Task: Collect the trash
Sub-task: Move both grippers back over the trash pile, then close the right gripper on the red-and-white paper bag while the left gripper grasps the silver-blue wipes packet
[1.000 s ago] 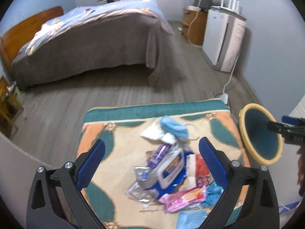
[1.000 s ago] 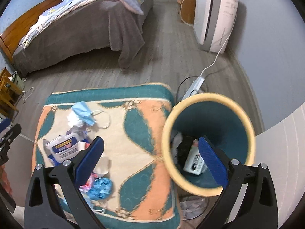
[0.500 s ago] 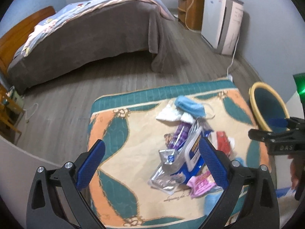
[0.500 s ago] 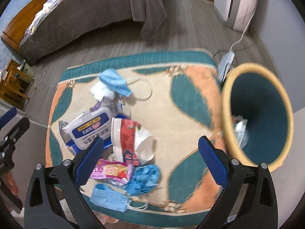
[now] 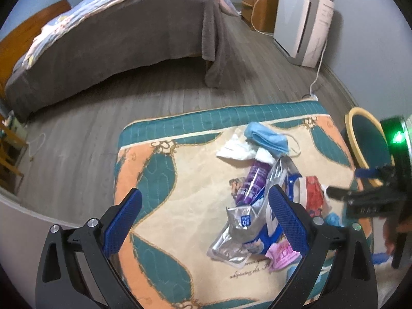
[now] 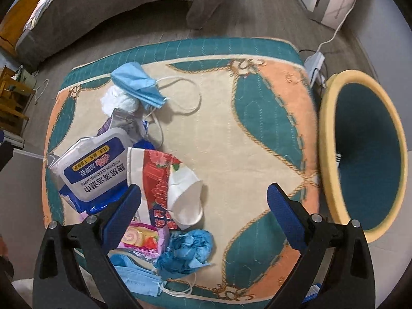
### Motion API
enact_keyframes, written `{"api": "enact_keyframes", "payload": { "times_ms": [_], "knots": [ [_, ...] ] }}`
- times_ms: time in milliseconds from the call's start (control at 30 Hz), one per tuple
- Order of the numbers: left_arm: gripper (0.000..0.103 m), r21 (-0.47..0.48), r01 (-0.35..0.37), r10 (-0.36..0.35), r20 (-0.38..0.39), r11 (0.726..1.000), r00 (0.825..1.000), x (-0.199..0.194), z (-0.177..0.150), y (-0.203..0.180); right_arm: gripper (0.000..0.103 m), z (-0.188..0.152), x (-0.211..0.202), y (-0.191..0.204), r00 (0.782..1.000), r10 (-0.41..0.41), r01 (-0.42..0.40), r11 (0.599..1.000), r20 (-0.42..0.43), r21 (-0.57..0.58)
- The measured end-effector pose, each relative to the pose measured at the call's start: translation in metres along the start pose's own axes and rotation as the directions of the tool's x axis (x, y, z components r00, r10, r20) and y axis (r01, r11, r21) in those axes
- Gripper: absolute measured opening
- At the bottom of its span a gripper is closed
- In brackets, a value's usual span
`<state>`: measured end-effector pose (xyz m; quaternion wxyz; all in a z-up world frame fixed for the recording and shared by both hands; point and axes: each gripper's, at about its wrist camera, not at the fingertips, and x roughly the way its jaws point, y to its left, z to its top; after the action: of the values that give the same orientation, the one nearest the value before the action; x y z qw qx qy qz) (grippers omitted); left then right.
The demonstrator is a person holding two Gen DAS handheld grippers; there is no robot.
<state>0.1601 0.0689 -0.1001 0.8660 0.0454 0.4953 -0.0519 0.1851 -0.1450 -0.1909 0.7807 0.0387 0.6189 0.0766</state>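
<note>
A pile of trash lies on a patterned cloth-covered table (image 6: 257,134): a wet-wipes pack (image 6: 97,166), a red paper cup (image 6: 164,180), a blue face mask (image 6: 136,82), white tissue (image 6: 118,100), a pink snack wrapper (image 6: 140,239) and a crumpled blue glove (image 6: 185,249). A teal bin with a yellow rim (image 6: 365,154) stands at the table's right side. My right gripper (image 6: 203,206) is open and empty above the red cup. My left gripper (image 5: 204,217) is open and empty over the silver wrapper (image 5: 237,234) and the purple wrapper (image 5: 252,182).
A bed with a grey cover (image 5: 116,33) stands beyond the table. A white appliance (image 5: 303,23) and a wooden cabinet (image 5: 260,5) stand along the right wall. A power strip with a cord (image 6: 315,61) lies on the wood floor behind the bin.
My right gripper has swung left from over the bin to over the trash pile. My left gripper has shifted left, so the pile now sits toward its right finger.
</note>
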Motion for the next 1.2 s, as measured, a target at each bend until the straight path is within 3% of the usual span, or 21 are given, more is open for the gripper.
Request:
{"api": "enact_keyframes", "payload": {
  "times_ms": [200, 267, 300, 433, 600, 733, 933, 1200],
  "knots": [
    [0.097, 0.023, 0.031, -0.031, -0.023, 0.999, 0.999, 0.012, 0.002, -0.009, 0.053, -0.003, 0.013, 0.003, 0.995, 0.082, -0.082, 0.997, -0.059, 0.000],
    [0.097, 0.021, 0.056, -0.055, -0.024, 0.998, 0.998, 0.013, 0.003, -0.012, 0.022, -0.005, 0.018, 0.003, 0.991, 0.103, -0.104, 0.995, -0.082, -0.004],
    [0.097, 0.020, 0.069, -0.069, -0.024, 0.997, 0.997, 0.014, 0.004, -0.014, 0.017, -0.005, 0.018, 0.002, 0.990, 0.114, -0.115, 0.993, -0.088, -0.009],
    [0.097, 0.059, 0.078, -0.076, -0.042, 0.995, 0.996, 0.021, 0.005, -0.028, 0.013, 0.000, 0.001, -0.002, 0.996, 0.085, -0.086, 0.995, -0.028, -0.048],
    [0.092, 0.142, 0.109, -0.096, -0.101, 0.984, 0.990, 0.037, 0.003, -0.050, 0.013, 0.007, -0.016, -0.018, 0.996, 0.086, -0.085, 0.996, 0.030, -0.018],
    [0.069, 0.186, 0.117, -0.087, -0.166, 0.976, 0.982, 0.054, 0.001, -0.065, 0.013, 0.010, -0.024, -0.028, 0.995, 0.083, -0.083, 0.997, 0.059, -0.004],
    [0.069, 0.223, 0.155, -0.110, -0.200, 0.962, 0.974, 0.064, -0.002, -0.082, 0.013, 0.014, -0.025, -0.034, 0.996, 0.068, -0.067, 0.997, 0.049, -0.025],
    [0.071, 0.327, 0.145, -0.060, -0.258, 0.934, 0.964, 0.083, -0.010, -0.109, 0.013, 0.008, -0.013, -0.039, 1.000, 0.031, -0.030, 0.999, 0.006, -0.036]
  ]
}}
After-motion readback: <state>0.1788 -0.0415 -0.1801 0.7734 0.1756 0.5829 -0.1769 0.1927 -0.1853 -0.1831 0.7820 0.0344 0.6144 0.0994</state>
